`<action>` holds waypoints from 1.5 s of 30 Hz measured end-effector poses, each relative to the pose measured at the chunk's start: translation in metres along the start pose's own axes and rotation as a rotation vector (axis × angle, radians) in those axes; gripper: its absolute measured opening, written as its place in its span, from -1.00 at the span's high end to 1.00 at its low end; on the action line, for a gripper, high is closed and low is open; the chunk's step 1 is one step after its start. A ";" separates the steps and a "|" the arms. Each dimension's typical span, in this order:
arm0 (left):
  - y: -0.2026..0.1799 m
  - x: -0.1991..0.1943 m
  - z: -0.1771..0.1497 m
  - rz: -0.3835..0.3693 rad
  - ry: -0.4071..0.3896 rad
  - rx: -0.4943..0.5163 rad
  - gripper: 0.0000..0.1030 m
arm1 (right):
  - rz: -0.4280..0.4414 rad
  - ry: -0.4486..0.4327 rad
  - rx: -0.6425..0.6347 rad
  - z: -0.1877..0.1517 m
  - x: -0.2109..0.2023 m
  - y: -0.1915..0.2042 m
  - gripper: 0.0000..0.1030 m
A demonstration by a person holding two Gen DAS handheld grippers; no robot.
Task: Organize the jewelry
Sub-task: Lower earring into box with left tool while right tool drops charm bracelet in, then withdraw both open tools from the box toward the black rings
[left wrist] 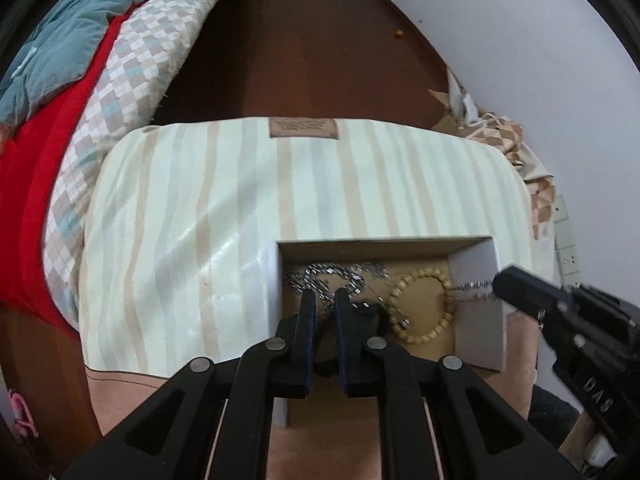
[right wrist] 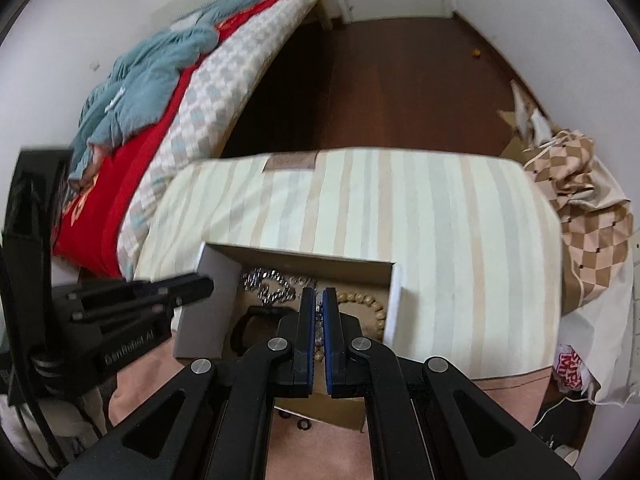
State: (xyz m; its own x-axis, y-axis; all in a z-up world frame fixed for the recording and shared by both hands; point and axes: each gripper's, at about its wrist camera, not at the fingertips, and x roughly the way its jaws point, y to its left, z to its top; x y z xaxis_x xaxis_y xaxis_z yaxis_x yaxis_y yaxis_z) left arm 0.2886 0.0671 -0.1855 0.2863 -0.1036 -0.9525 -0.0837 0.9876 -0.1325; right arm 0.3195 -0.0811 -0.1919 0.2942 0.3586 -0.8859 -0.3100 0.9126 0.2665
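Item: open box [left wrist: 478,276] sitting on a striped cushion [left wrist: 240,208], holding 1 silver chain [left wrist: 332,276], 1 wooden bead bracelet [left wrist: 434,308] and 1 black band [right wrist: 244,326].
Left gripper [left wrist: 325,300]: hanging over the chain, fingers nearly closed; whether they are pinching anything, cannot tell.
Right gripper [right wrist: 319,300]: clenched, a thin chain strand [right wrist: 319,320] showing between the pads.
Risk: the strand is likely snagging the beads or the heap, dragging them out or tipping the light box.
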 end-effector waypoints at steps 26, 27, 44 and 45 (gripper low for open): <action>0.005 -0.042 -0.052 0.233 -0.178 -0.004 -0.98 | -0.266 0.075 -0.013 -0.043 -0.008 0.001 -0.94; 0.005 -0.043 -0.056 0.238 -0.180 -0.005 -0.98 | -0.276 0.070 -0.012 -0.045 -0.010 0.002 -0.94; 0.001 -0.103 -0.092 0.262 -0.292 -0.032 -0.98 | -0.330 -0.079 -0.025 -0.065 -0.078 0.035 -0.95; 0.001 -0.110 -0.096 0.261 -0.306 -0.035 -0.98 | -0.334 -0.095 -0.027 -0.067 -0.085 0.038 -0.95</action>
State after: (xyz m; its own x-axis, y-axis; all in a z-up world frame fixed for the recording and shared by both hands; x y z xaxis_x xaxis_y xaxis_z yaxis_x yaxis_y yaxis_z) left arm 0.1657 0.0678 -0.1071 0.5219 0.1956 -0.8303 -0.2223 0.9709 0.0890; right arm 0.2221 -0.0897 -0.1316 0.4656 0.0593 -0.8830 -0.2061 0.9776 -0.0431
